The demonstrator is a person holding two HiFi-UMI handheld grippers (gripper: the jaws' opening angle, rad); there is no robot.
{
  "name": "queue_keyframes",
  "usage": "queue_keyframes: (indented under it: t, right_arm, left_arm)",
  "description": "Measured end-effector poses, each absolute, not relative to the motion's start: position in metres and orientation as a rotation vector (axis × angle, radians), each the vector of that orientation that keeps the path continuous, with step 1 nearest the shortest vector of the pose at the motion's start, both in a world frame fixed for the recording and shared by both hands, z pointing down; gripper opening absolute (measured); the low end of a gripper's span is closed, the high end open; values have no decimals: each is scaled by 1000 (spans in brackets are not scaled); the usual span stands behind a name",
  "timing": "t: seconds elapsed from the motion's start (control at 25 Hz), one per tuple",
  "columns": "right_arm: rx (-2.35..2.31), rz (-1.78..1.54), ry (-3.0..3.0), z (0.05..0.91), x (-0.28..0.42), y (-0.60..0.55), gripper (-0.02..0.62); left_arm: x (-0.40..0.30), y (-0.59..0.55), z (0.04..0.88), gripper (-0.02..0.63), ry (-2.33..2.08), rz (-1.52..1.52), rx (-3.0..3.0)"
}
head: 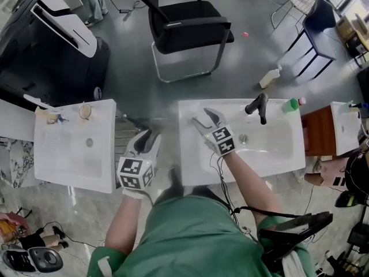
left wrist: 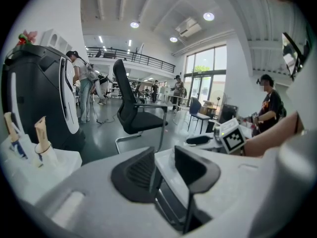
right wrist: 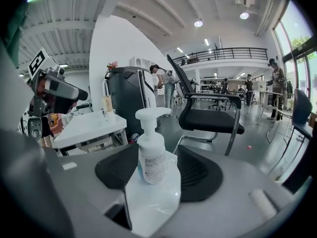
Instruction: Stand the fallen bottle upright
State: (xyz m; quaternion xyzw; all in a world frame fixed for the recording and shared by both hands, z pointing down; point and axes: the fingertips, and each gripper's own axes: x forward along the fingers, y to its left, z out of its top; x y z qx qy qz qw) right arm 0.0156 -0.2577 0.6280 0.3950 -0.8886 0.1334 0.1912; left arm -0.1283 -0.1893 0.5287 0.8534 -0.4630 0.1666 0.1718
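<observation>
Bottle (right wrist: 150, 150) upright near counter (right wrist: 153, 207) corner, inside right claw (right wrist: 157, 157), spread, not gripping | left claw (left wrist: 163, 155) spread, empty | risk: pulling back could clip bottle, tipping it over.

The pump bottle (right wrist: 151, 150) is already stood upright, no lean to be seen. It's a small, pale, see-through plastic one, topped with a white pump head whose spout is pointed off to the right. A printed label is wrapped round the body, with a bit of blue showing at the lower left. It's parked on a glossy white sink top (right wrist: 153, 202), close to one corner.
</observation>
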Motion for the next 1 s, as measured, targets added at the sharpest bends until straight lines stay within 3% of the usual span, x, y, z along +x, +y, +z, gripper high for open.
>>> queue_keyframes:
  t: [0.44, 1.0]
  right_arm:
    - [1379, 338, -2445, 578, 82, -256, 225]
    - [1583, 163, -2519, 462, 117, -239, 48]
  left_arm:
    - [-91, -196, 516, 124, -1238, 449, 2498]
    - [-61, -220, 470, 117, -1245, 379, 2623]
